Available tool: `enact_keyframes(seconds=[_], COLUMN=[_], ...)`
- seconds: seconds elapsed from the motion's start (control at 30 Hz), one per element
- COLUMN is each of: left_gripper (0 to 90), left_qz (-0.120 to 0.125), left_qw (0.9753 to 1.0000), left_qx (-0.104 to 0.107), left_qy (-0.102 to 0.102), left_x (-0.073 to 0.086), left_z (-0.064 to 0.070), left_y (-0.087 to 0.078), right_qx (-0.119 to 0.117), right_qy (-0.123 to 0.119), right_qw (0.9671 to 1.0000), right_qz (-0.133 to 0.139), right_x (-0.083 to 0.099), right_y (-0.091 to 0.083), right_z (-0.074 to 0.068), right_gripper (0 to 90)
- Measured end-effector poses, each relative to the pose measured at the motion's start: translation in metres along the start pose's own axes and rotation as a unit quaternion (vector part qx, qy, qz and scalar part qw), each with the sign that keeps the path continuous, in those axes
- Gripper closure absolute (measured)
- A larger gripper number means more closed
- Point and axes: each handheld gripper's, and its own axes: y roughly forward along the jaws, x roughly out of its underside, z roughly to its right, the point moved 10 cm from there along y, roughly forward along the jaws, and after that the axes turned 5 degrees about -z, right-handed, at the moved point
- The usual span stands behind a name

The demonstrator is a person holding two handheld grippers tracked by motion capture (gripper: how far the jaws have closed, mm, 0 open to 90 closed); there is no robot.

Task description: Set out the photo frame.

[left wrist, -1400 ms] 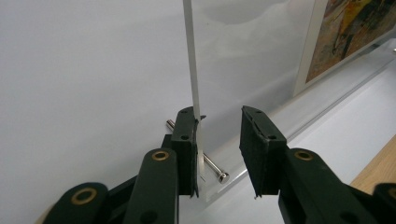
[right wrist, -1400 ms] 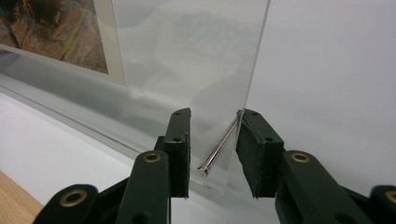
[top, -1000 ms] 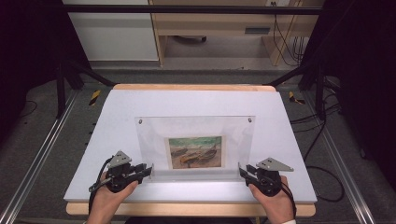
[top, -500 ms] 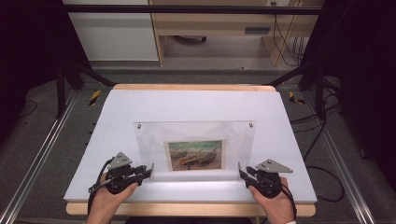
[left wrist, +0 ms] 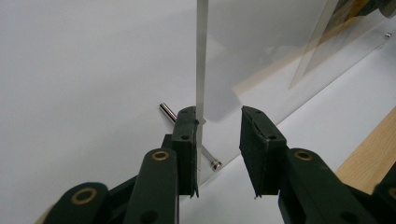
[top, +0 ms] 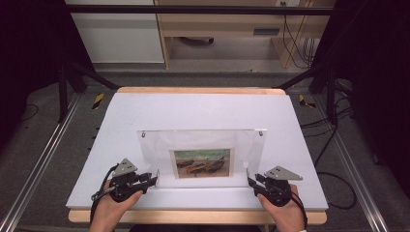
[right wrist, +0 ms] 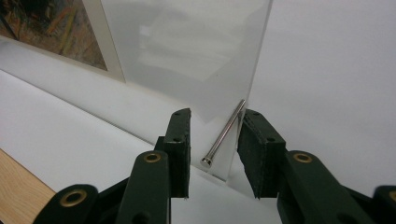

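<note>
The clear acrylic picture frame (top: 200, 157) stood tilted near the front of the white tabletop (top: 193, 108), a small painting of boats (top: 202, 162) sandwiched in its middle. The left tongs (top: 153, 179) sat at its lower left corner with jaws apart, the pane's edge touching the inside of one jaw. The right tongs (top: 250, 180) straddled the lower right corner, also apart, a metal standoff pin (right wrist: 223, 133) between the jaws.

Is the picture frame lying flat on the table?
No, the clear frame stands upright on the white table, with the picture facing the person.
</note>
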Motion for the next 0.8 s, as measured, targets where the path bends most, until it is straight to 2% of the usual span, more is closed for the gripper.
enact_keyframes(seconds=[0.13, 0.2, 0.23, 0.3, 0.33, 0.37, 0.47, 0.57, 0.7, 0.8], left_gripper=[65.7, 59.1, 55.2, 47.5, 43.4, 40.6, 34.4, 30.1, 22.6, 17.4], left_qz=[0.001, 0.005, 0.004, 0.007, 0.007, 0.011, 0.011, 0.016, 0.02, 0.023], left_qw=[1.0, 1.0, 1.0, 0.9999, 0.9999, 0.9999, 0.9999, 0.9998, 0.9997, 0.9996], left_qx=[0.001, 0.001, -0.002, -0.001, -0.001, -0.001, 0.002, -0.004, -0.015, -0.018], left_qy=[-0.002, -0.003, -0.005, -0.01, -0.01, -0.011, -0.01, -0.007, -0.002, -0.003], left_x=[0.0, 0.0, 0.0, 0.0, 0.0, -0.001, 0.0, 0.0, 0.0, 0.0], left_z=[0.0, 0.0, -0.001, -0.001, -0.001, -0.002, -0.001, -0.002, -0.006, -0.01], left_y=[0.0, 0.001, 0.001, 0.0, 0.0, -0.001, -0.002, -0.005, -0.008, -0.01], right_qx=[-0.002, -0.005, -0.006, 0.002, 0.002, 0.009, 0.013, 0.02, 0.039, 0.046], right_qy=[-0.001, -0.001, 0.006, 0.0, 0.0, -0.004, -0.006, -0.014, -0.021, -0.015], right_qw=[1.0, 1.0, 1.0, 1.0, 1.0, 0.9999, 0.9999, 0.9997, 0.999, 0.9987], right_qz=[0.001, 0.002, -0.001, -0.003, -0.003, -0.01, -0.009, -0.002, 0.002, 0.011], right_x=[0.0, 0.0, 0.0, 0.0, 0.0, 0.001, 0.0, 0.0, 0.003, 0.003], right_y=[0.0, 0.001, 0.001, 0.003, 0.003, 0.005, 0.004, -0.001, -0.007, -0.013], right_z=[0.0, 0.0, 0.0, 0.001, 0.001, 0.002, 0.003, 0.005, 0.015, 0.022], right_gripper=[64.6, 63.1, 55.8, 46.2, 46.2, 35.7, 31.7, 21.8, 15.8, 13.4])
